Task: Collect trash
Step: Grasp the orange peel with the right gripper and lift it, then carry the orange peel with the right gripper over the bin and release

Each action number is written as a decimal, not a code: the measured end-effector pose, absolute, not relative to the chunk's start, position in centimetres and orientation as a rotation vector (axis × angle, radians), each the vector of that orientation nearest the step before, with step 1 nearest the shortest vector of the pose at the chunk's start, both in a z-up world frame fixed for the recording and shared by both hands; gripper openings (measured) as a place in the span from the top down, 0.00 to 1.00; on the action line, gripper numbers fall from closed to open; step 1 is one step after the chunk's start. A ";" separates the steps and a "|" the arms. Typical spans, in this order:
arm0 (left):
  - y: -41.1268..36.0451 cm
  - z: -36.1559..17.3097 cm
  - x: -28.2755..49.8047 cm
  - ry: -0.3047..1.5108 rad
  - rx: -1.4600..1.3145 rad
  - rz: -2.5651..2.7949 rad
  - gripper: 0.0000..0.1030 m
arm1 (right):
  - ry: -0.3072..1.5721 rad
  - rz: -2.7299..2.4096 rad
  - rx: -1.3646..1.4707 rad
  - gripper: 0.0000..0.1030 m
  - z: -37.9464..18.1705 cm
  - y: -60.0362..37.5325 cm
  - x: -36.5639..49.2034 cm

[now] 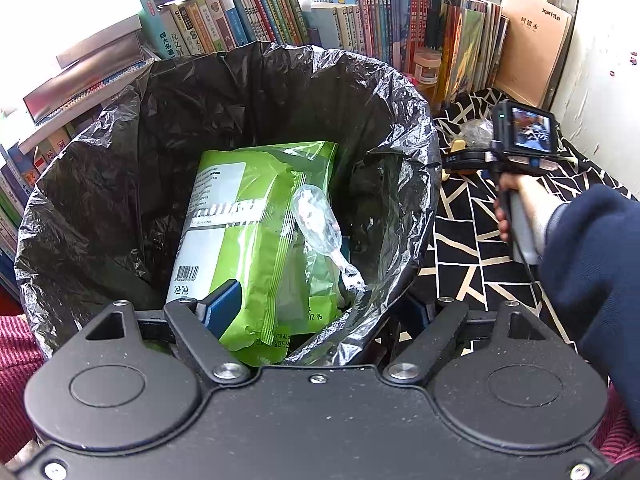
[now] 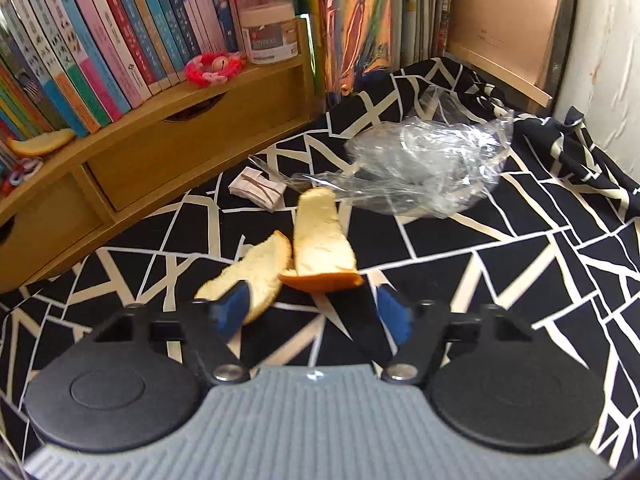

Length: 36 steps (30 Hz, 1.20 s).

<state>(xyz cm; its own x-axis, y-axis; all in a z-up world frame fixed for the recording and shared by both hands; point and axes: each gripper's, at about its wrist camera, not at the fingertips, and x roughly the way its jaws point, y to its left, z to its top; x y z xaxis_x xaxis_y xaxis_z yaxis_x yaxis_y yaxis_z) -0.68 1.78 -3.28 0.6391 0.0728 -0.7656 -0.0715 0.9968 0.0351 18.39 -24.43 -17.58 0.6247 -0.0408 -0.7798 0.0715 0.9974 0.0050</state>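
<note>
A bin lined with a black bag point(image 1: 400, 92) fills the left wrist view. Inside lie a green snack package point(image 1: 256, 216) and a clear wrapper point(image 1: 316, 216). My left gripper point(image 1: 320, 308) hovers open over the bin's near rim, with one blue pad point(image 1: 222, 304) in front of the package and the other finger hidden behind the bag. In the right wrist view two pieces of orange peel point(image 2: 320, 240) lie on a black-and-white cloth point(image 2: 520, 280). My right gripper point(image 2: 312, 308) is open just short of them, its left pad overlapping one piece.
A crumpled clear plastic bag point(image 2: 416, 168) and a small folded paper wrapper point(image 2: 258, 190) lie beyond the peel. A wooden drawer shelf point(image 2: 160, 136) carries books, a jar point(image 2: 270, 28) and another peel piece point(image 2: 40, 144). A hand and dark sleeve point(image 1: 580, 260) are right of the bin.
</note>
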 end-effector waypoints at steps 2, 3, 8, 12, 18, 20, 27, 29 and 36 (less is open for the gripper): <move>1.8 -3.3 -0.7 0.873 0.003 0.082 0.22 | 0.892 -0.081 0.041 0.31 -17.9 -24.1 18.9; 1.7 -3.3 -0.7 0.873 0.003 0.081 0.22 | 0.885 -0.095 0.042 0.42 -17.9 -24.0 19.1; 1.8 -3.3 -0.6 0.874 0.002 0.082 0.22 | 0.875 -0.119 0.053 0.55 -17.5 -24.7 19.2; 1.8 -3.2 -0.6 0.878 -0.003 0.083 0.22 | 0.874 -0.115 0.039 0.57 -16.0 -25.1 18.5; 1.9 -3.3 -0.5 0.881 -0.008 0.084 0.22 | 0.858 -0.088 0.012 0.59 -12.1 -25.2 17.5; 1.9 -3.3 -0.5 0.882 -0.010 0.084 0.22 | 0.851 -0.070 -0.006 0.59 -10.5 -24.6 16.9; 1.9 -3.3 -0.4 0.882 -0.011 0.084 0.22 | 0.771 0.112 0.038 0.59 -3.1 -21.7 13.1; 1.9 -3.4 -0.4 0.880 -0.009 0.085 0.22 | 0.715 0.185 0.114 0.59 -0.8 -20.9 11.5; 1.8 -3.4 -0.5 0.879 -0.005 0.088 0.22 | 0.543 0.569 0.198 0.58 5.1 -16.7 6.5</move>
